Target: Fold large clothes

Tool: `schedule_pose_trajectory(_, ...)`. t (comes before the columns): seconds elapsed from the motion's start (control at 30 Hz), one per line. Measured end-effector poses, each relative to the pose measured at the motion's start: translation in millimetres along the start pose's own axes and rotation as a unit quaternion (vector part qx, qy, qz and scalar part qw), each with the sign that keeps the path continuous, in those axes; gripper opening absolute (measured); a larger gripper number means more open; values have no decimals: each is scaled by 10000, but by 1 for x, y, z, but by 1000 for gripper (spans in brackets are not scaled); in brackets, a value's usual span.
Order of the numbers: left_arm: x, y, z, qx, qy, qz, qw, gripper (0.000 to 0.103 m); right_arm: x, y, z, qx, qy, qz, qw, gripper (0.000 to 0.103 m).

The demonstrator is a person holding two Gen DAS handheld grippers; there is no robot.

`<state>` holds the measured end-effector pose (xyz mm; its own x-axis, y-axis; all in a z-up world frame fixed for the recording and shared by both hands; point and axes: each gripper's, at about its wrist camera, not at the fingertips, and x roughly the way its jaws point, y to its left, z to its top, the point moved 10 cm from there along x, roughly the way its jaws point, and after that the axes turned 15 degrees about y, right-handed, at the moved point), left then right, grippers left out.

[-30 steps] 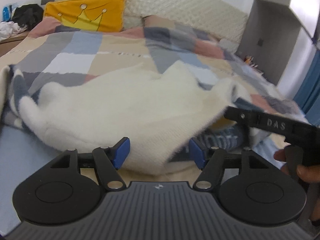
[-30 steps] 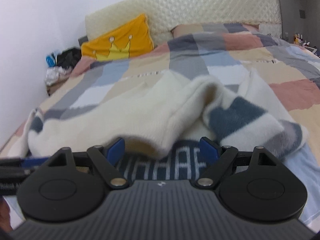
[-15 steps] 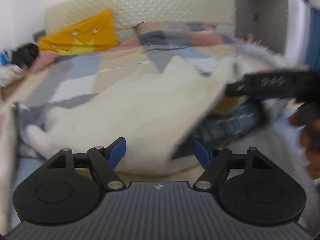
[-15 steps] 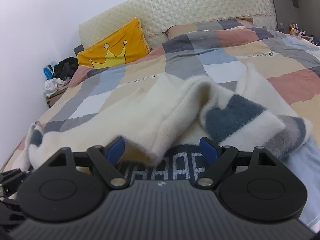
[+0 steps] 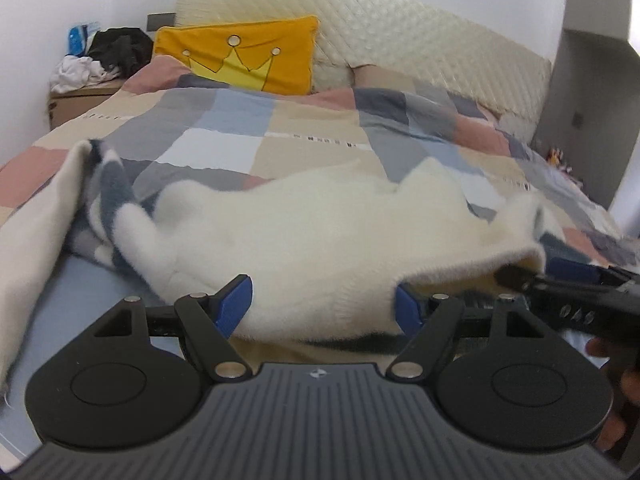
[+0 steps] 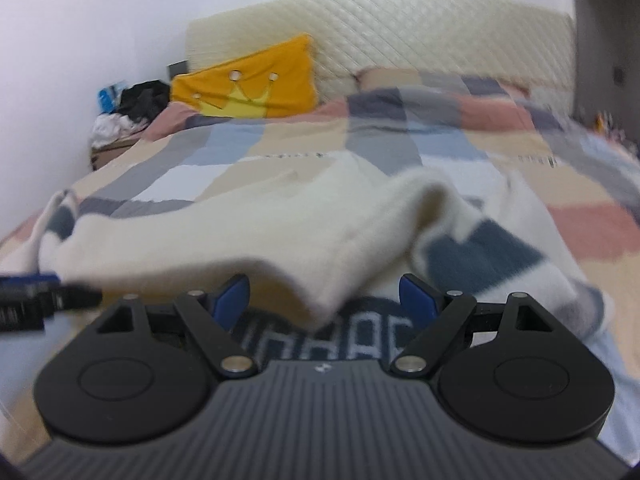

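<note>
A fluffy cream sweater is lying crumpled near the foot of the bed, on top of a patchwork quilt in grey, blue, beige and pink squares. Its sleeves carry grey and dark blue blocks: one sleeve is bunching up at the left of the left wrist view, the other is spreading out at the right of the right wrist view. A dark band with pale lettering is peeking out from under the turned-over cream body in the right wrist view.

The left gripper is standing with its jaws wide, having just been opening a little; the sweater's folded edge is sitting between the blue pads, filling most of the gap, without being pinched. The right gripper is also holding its jaws wide, with a drooping cream flap and the lettered band between the pads but nothing clamped. In the left wrist view the right gripper is reaching in from the right edge under a lifted corner of the sweater, with a hand behind it.

A yellow cushion with a crown is leaning against the quilted cream headboard. A heap of black and white clothes is sitting beside the bed at the left.
</note>
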<state>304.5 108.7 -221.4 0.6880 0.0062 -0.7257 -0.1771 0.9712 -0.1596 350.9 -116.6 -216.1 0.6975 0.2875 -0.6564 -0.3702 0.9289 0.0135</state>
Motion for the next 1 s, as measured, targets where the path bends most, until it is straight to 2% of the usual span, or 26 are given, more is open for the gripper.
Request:
schedule_pose_trajectory(0.07,-1,2,1,-109,-49,69,9999,78,5,3,2,-65,-14,-38,10000,84)
schedule_pose_trajectory(0.2,-7,-4,3,-19,-265,319,9991,78,19,-11,7,188,-51,-413,9990,84)
schedule_pose_trajectory(0.3,-5,-3,2,-115,-259,281,9992,78,17,-32,13,603,-162,-640,9960,83)
schedule_pose_trajectory(0.4,-4,-1,1,-207,-212,185,9994,78,13,-50,12,973,-76,-708,9927,83)
schedule_pose_trajectory(0.53,-2,-4,-1,-125,-181,161,9996,78,10,-46,9,656,-95,-1206,9905,82)
schedule_pose_trajectory(0.57,-2,-6,-2,-107,-182,131,9997,78,7,-42,11,500,-148,-1257,9907,74)
schedule_pose_trajectory(0.6,-2,-6,-2,-93,-179,111,9997,78,5,-37,14,375,-207,-1159,9923,55)
schedule_pose_trajectory(0.63,-2,-8,-2,-74,-177,92,9998,78,2,-33,17,287,-276,-1094,9932,47)
schedule_pose_trajectory(0.7,-1,-12,-3,1,-179,100,9998,78,-4,-22,22,42,-403,-1082,9933,22)
schedule_pose_trajectory(0.73,-1,-14,-4,53,-179,129,9997,78,-8,-17,24,-38,-470,-1024,9936,16)
schedule_pose_trajectory(0.8,-1,-16,-5,121,-199,180,9996,78,-18,-12,27,-38,-652,-927,9936,14)
schedule_pose_trajectory(0.87,-7,-21,-3,183,-390,76,9990,77,-28,-11,32,5,-795,-787,9937,13)
schedule_pose_trajectory(1.0,-11,-39,-4,636,-543,179,9963,77,-48,-9,40,110,-1042,-565,9929,13)
